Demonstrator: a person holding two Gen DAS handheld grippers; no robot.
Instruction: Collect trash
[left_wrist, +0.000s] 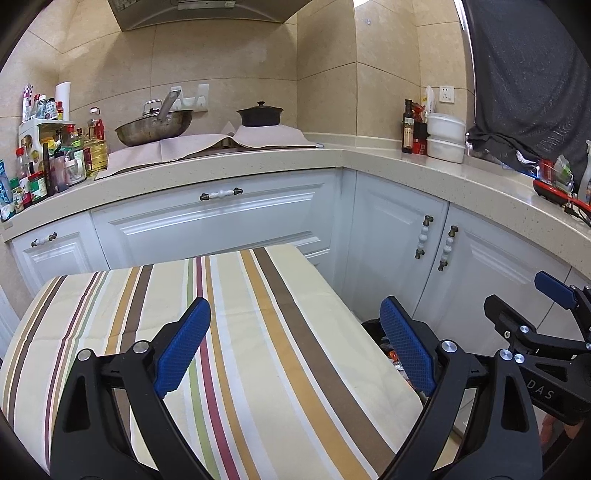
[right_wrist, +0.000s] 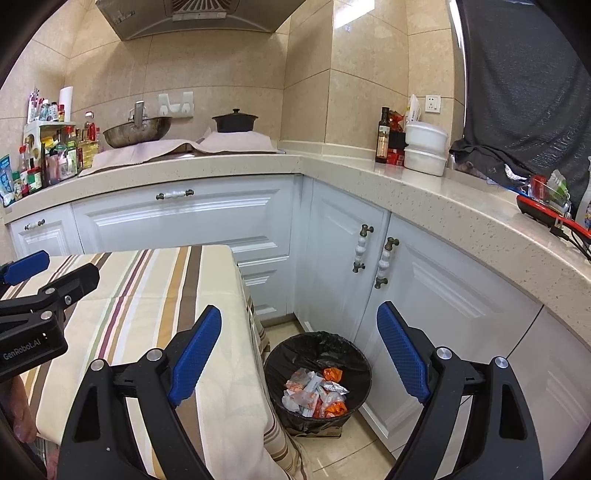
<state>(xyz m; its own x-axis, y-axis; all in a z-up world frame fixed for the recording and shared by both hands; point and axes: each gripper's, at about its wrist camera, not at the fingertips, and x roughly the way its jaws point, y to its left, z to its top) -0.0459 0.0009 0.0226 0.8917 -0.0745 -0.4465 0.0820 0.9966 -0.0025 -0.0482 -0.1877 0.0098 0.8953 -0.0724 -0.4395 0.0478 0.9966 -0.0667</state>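
The left gripper (left_wrist: 295, 343) is spread wide and empty at lower centre over the striped tablecloth (left_wrist: 258, 332). The right gripper (right_wrist: 299, 354) is likewise released, holding nothing. Between its fingers, at lower centre, the trash bin (right_wrist: 317, 343) holds crumpled wrappers (right_wrist: 316, 393). In the left view the bin is mostly hidden behind the table edge and a blue pad.
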